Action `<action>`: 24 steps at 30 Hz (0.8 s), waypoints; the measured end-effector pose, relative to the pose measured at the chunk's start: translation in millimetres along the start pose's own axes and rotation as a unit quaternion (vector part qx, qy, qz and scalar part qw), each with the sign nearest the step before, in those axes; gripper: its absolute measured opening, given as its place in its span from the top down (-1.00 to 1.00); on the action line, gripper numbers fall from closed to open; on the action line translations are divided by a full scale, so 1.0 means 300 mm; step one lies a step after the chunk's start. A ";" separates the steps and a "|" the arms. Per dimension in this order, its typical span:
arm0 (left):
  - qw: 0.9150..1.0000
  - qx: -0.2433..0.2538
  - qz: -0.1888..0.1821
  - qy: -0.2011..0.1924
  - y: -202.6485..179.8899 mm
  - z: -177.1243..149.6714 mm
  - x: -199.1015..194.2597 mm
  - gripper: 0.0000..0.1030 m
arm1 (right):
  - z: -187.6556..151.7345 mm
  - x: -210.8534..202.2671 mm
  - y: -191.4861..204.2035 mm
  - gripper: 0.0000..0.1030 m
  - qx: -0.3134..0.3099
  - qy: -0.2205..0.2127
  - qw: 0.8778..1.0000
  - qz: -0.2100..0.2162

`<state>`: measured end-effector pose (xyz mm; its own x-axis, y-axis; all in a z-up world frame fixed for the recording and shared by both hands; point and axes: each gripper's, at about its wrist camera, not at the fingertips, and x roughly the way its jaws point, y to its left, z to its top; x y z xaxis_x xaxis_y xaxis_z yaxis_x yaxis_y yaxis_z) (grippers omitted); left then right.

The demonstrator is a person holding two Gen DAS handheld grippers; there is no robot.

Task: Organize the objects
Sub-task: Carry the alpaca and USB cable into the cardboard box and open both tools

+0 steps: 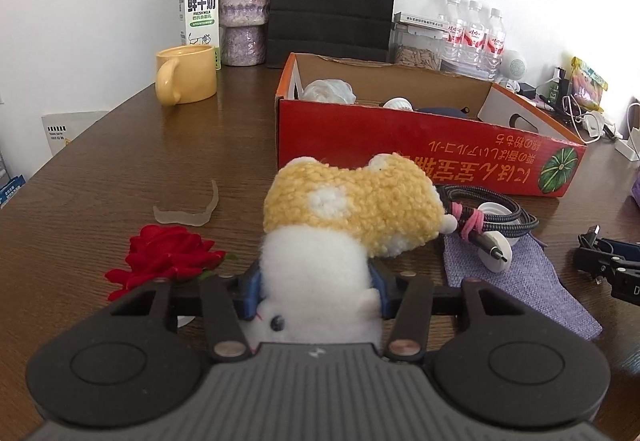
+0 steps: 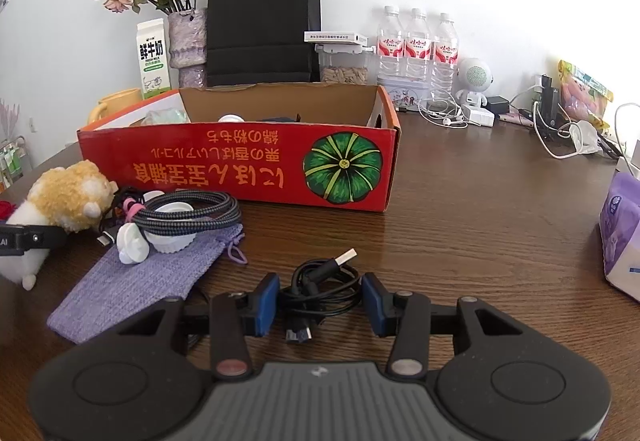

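Left gripper (image 1: 316, 291) clamps a white-and-yellow plush toy (image 1: 344, 217) by its white body; the plush hides both pads' inner faces. Right gripper (image 2: 320, 303) pinches a coiled black USB cable (image 2: 320, 289) lying on the wooden table (image 2: 480, 221). At twelve o'clock stands the red cardboard box (image 2: 240, 165), its contents mostly hidden behind the near wall.
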<state>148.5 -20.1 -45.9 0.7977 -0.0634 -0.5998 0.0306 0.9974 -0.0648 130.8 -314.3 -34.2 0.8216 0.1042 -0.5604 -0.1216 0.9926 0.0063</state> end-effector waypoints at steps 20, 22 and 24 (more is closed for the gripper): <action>0.997 -0.003 -0.006 -0.074 -0.030 0.108 -0.102 0.02 | 0.080 -0.080 0.028 0.18 -0.006 -0.065 0.998 0.011; 0.997 -0.001 -0.009 -0.083 -0.042 0.128 -0.105 0.02 | 0.107 -0.083 0.033 0.18 -0.008 -0.075 0.997 0.013; 0.996 0.001 -0.010 -0.092 -0.056 0.149 -0.104 0.02 | 0.134 -0.083 0.040 0.18 -0.011 -0.084 0.996 0.014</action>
<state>149.9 -33.4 9.7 0.8935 -0.0764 -0.4425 0.0488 0.9961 -0.0734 131.4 -302.4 13.1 0.8994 0.1421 -0.4134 -0.1556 0.9878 0.0011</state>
